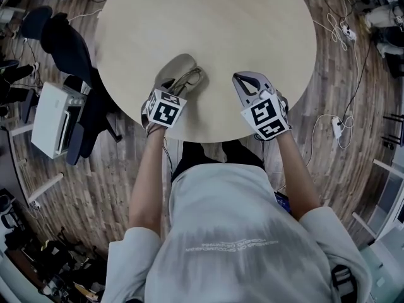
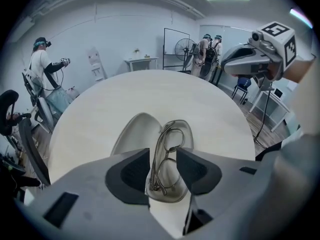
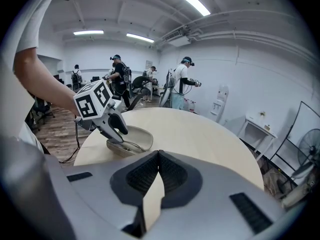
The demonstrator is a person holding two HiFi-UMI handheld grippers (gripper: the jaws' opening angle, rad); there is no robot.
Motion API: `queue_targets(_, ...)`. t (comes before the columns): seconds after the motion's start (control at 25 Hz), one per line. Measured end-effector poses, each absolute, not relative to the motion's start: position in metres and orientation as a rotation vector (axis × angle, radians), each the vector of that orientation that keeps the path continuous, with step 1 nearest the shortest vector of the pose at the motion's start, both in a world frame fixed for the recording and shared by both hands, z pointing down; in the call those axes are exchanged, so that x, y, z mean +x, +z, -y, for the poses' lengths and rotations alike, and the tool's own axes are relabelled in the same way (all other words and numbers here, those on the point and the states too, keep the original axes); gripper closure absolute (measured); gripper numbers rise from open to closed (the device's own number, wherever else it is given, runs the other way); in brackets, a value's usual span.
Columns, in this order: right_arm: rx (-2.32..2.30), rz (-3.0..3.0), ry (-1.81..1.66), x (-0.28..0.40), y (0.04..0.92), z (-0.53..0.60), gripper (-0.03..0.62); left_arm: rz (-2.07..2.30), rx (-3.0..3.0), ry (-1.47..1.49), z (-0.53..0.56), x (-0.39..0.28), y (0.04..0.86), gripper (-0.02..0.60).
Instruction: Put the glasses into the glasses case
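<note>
Hovering left gripper (image 1: pixel 170 88) right above the glasses (image 2: pixel 172 138), which lie in the open glasses case (image 2: pixel 134 131)
Its jaws are parted and grip nothing, and the frames run lengthwise straight ahead between them. Right gripper (image 3: pixel 158 159) is pinched shut, empty, farther off.

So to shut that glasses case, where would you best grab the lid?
Probably the lid by its free long rim, coming from the left: it lies open beside the tray holding the glasses, so that thin edge is bare and should fit between jaws.
</note>
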State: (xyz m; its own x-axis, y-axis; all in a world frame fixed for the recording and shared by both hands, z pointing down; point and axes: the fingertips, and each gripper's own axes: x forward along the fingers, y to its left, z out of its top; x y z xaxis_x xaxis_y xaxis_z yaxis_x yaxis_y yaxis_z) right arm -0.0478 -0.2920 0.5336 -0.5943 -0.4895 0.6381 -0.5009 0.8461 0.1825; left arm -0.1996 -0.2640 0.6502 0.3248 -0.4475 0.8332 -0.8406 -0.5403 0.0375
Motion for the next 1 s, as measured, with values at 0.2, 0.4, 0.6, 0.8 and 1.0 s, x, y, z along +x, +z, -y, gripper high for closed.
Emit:
queue_targets(0.2, 0.722, 2.315, 0.001, -0.058, 0.531, 0.297, 0.591, 1.144, 2.147, 1.057, 0.268, -0.209, 0.641, 0.416)
queue_targets(0.4, 0.754, 2.32, -0.018, -0.065, 0.518, 0.308, 0.591, 1.188, 2.191, 1.024, 0.275, -0.219, 0.619, 0.455)
queue_targets(0.6, 0.818, 2.338, -0.06, -0.073, 0.496, 0.32, 0.591, 1.277, 2.255, 0.981, 0.285, -0.236, 0.59, 0.544)
queue_targets(0.8, 0.902, 2.362, -0.131, -0.073, 0.465, 0.334, 0.591, 1.373, 2.36, 0.921, 0.296, -0.242, 0.552, 0.568)
queue_targets(1.0, 0.949, 2.384, -0.203, -0.071, 0.432, 0.344, 0.591, 1.475, 2.449, 0.876, 0.303, -0.25, 0.507, 0.568)
